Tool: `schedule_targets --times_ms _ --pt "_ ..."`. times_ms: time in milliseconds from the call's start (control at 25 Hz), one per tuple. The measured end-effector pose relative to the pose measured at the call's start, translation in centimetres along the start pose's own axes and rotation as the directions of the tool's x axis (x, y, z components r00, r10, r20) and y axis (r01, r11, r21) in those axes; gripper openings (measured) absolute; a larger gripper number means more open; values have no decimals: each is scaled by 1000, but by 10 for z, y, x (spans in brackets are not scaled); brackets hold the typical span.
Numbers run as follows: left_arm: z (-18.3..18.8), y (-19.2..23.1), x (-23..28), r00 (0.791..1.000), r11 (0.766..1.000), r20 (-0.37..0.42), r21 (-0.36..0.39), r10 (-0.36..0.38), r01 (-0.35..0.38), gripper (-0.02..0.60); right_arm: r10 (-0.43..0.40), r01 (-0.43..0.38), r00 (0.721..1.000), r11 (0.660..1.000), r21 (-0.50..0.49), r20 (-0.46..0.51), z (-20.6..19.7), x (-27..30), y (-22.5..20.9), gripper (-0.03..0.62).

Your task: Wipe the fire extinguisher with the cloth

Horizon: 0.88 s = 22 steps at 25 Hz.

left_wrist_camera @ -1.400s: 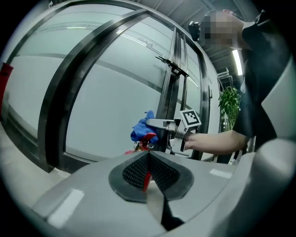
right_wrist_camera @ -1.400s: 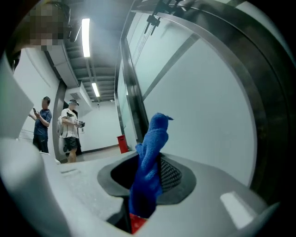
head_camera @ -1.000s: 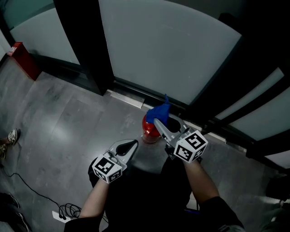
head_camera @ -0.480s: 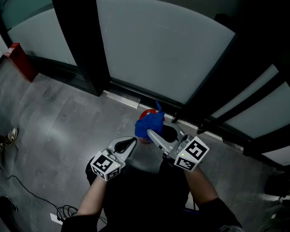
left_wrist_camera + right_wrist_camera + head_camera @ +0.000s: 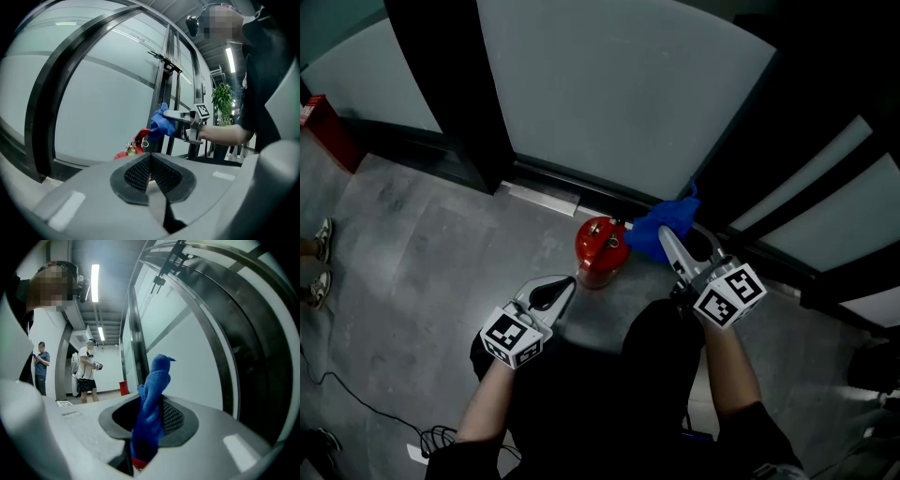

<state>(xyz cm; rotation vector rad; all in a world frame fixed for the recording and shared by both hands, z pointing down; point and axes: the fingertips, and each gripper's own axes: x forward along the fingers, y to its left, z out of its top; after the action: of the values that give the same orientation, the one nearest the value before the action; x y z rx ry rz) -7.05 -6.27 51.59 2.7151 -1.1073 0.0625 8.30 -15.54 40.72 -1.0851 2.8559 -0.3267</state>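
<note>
Red fire extinguisher (image 5: 601,251) stands upright; right gripper (image 5: 667,240) jaws clench the cloth (image 5: 660,218) beside it, left gripper (image 5: 563,284) jaws pressed together.

I have the extinguisher (image 5: 600,253) on the floor (image 5: 431,253) before the glass (image 5: 609,94), the cloth (image 5: 662,221) just right of it.

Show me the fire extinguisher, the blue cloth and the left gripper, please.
fire extinguisher (image 5: 600,255), head view, on its red body.
blue cloth (image 5: 662,223), head view, on its bunched middle.
left gripper (image 5: 566,282), head view, between its closed fingertips.
</note>
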Motion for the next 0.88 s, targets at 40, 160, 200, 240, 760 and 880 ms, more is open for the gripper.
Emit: schedule_targets --times_ms 40,160,200,240,760,880 --pt "0 0 1 1000 1000 -3 -4 0 0 8 -20 20 1000 1000 12 -6 -5 0 -8 104" --pt "-2 -3 3 1000 1000 -17 -4 2 -2 8 -72 74 997 997 38 -38 -26 11 -30 104" --pt "-3 -4 3 1000 1000 -24 1 2 -2 8 -92 95 994 994 46 -56 -35 18 -38 104" --pt "-3 -5 2 1000 1000 -30 10 3 -3 8 -112 117 991 991 60 -77 -45 27 -44 104" --pt "-13 -13 -3 998 999 -63 38 26 -24 8 -115 133 937 991 31 -330 -139 60 -38 104" --pt "-18 -15 1 998 999 -67 31 16 -14 8 -104 123 933 992 34 -343 -141 51 -34 104"
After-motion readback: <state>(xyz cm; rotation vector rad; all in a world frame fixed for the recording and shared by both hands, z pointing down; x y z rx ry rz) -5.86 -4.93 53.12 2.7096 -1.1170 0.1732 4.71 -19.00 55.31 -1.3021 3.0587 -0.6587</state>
